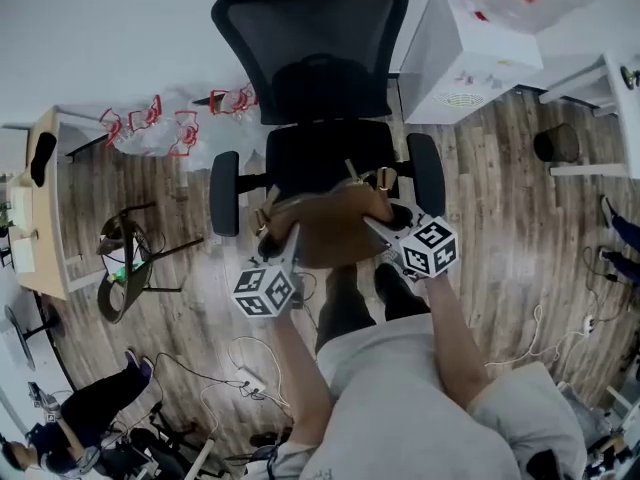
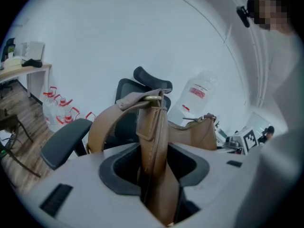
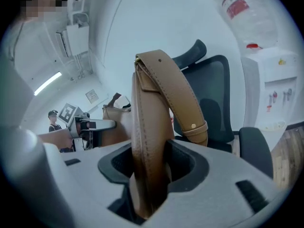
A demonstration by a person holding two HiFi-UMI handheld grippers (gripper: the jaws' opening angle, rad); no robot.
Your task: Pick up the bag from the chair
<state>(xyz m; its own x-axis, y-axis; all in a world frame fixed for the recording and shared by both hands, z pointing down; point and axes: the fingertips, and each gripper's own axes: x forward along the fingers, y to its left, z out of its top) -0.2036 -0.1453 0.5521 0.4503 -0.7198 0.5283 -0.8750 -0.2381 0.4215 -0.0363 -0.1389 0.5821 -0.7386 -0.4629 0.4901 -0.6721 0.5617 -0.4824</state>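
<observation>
A tan leather bag [image 1: 325, 226] hangs in the air just in front of the black office chair [image 1: 318, 98], above the chair's seat edge. My left gripper [image 1: 290, 240] is shut on the bag's left end, where the strap [image 2: 153, 141] runs down between the jaws. My right gripper [image 1: 381, 230] is shut on the right end, with the strap [image 3: 147, 146] pinched between its jaws. The bag body [image 2: 197, 133] shows past the left jaws, and the bag body [image 3: 116, 122] shows past the right jaws next to the other gripper.
A white water dispenser [image 1: 470, 53] with a bottle stands right of the chair. Several water jugs [image 1: 150, 128] lie on the wooden floor at left, near a wooden desk [image 1: 40, 218] and a small stool [image 1: 125, 258]. Cables [image 1: 250, 368] trail on the floor. A seated person [image 1: 80, 418] is at lower left.
</observation>
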